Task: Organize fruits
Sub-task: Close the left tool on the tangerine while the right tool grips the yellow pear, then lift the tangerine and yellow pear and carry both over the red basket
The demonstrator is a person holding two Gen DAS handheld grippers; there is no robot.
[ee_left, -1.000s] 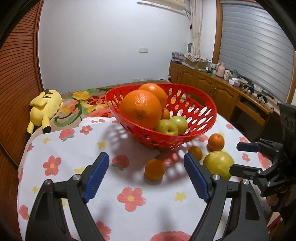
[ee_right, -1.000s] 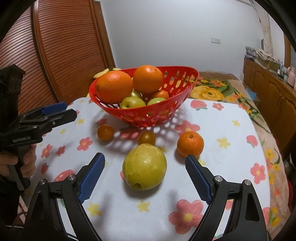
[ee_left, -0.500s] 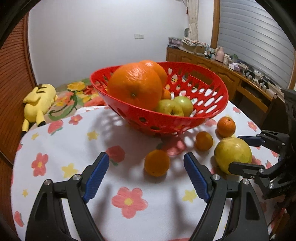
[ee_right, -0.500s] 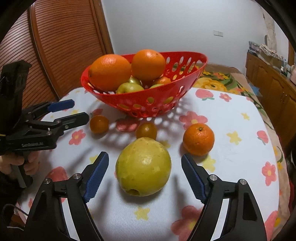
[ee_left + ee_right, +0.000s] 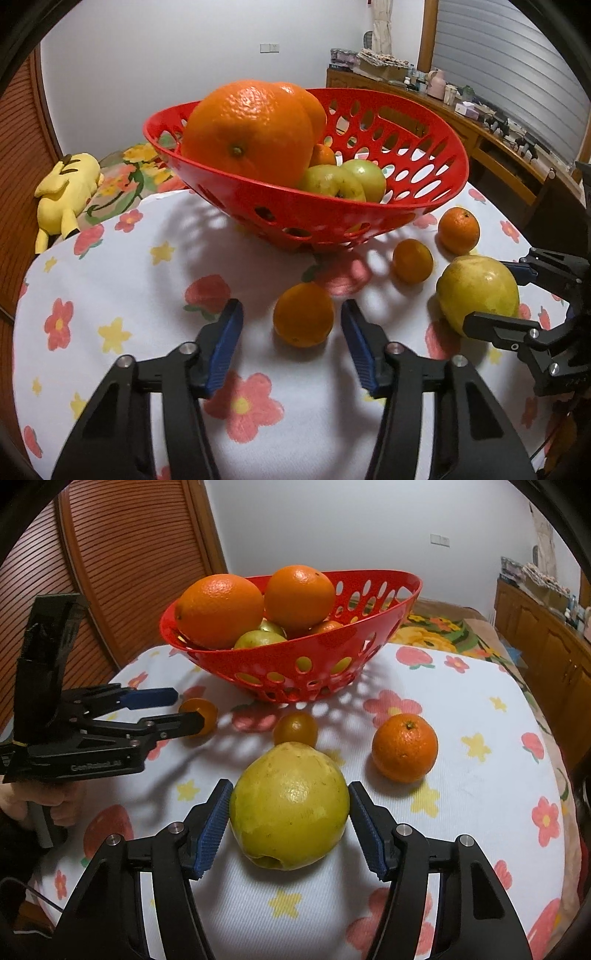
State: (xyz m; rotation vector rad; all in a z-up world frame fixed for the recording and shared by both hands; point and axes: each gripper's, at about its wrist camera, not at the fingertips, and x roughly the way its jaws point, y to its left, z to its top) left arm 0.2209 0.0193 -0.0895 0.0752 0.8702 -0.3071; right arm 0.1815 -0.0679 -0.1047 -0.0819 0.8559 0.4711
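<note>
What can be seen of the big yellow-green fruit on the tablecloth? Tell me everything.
The yellow-green fruit is large and roundish, with dull, finely speckled skin, a few brownish marks and a dimpled end turned toward the right wrist camera. It rests on the flowered tablecloth, in front of the red basket, apart from the small oranges. The right gripper straddles it, jaws open, blue pads close to both sides; whether they touch it cannot be told.

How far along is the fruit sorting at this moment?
Partly done: the red basket already holds two large oranges and some green fruit. In hand: the right gripper brackets the yellow pear, the left gripper brackets a small orange, both open. Two more oranges wait on the tablecloth.
</note>
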